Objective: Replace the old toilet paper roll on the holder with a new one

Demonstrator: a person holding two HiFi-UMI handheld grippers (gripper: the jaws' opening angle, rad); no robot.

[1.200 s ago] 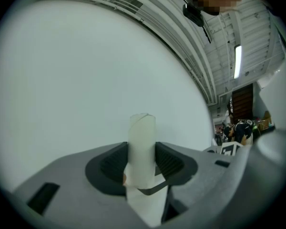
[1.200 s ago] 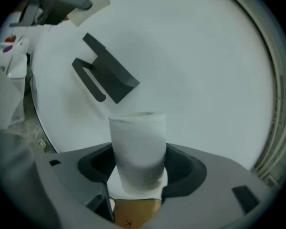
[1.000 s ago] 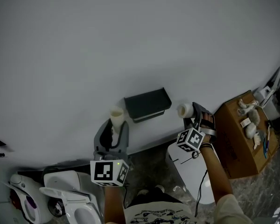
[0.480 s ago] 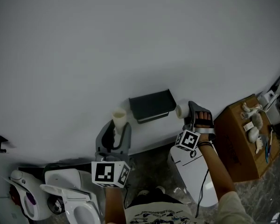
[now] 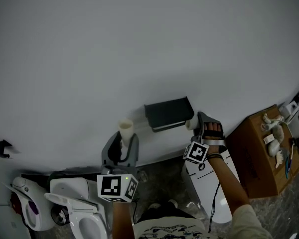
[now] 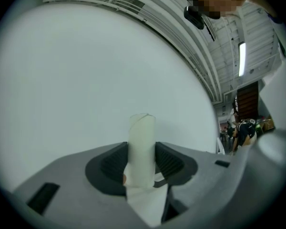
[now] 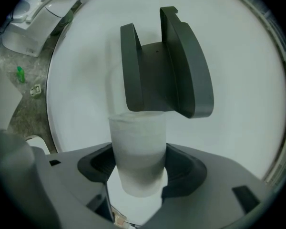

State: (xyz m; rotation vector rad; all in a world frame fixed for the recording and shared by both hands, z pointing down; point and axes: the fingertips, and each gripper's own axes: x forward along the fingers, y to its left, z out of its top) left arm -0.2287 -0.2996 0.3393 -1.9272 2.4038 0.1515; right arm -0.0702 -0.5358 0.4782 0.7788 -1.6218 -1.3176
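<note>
The right tool point(image 7: 138, 170) clasps the new roll point(image 7: 137, 144) close by the holder point(image 7: 162, 70), the left tool point(image 6: 142, 160) the thin old roll point(image 6: 142, 135); both look light and crushable, best gripped gently mid-barrel.

White paper roll point(image 7: 138, 151) in fingers point(image 7: 181, 168), holder point(image 7: 162, 66) above

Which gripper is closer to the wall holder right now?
Right. The right gripper sits just off the holder's right end; the left gripper hangs apart, lower left of it.
</note>
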